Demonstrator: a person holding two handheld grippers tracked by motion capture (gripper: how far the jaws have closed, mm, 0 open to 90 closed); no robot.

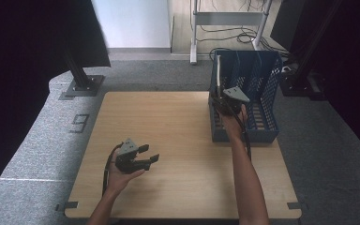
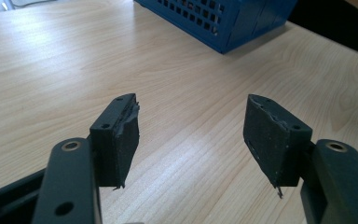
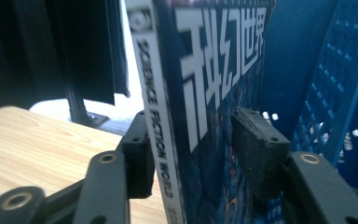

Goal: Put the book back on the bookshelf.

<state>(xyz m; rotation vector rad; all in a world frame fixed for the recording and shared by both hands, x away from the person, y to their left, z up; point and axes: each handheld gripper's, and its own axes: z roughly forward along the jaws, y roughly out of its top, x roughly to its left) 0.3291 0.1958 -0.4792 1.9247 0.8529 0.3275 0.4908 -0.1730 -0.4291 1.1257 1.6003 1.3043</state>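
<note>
A magazine (image 3: 200,93) with a dark blue cover and white lettering stands upright in the left slot of a blue mesh file rack (image 1: 262,93); its thin white edge (image 1: 218,75) rises above the rack's left wall. My right gripper (image 1: 220,101) reaches into that slot from the near side. Its jaws (image 3: 193,126) straddle the magazine; the left pad (image 3: 140,154) sits next to the spine and the right pad (image 3: 256,144) stands off the cover. My left gripper (image 1: 151,153) rests low over the table's near left, open (image 2: 193,135), with bare wood between its pads.
The wooden table (image 1: 168,117) carries the rack at its far right corner; the rack's near corner (image 2: 223,18) lies ahead of the left gripper. Grey carpet surrounds the table, with a black stand foot (image 1: 82,86) at the far left and a dark curtain behind it.
</note>
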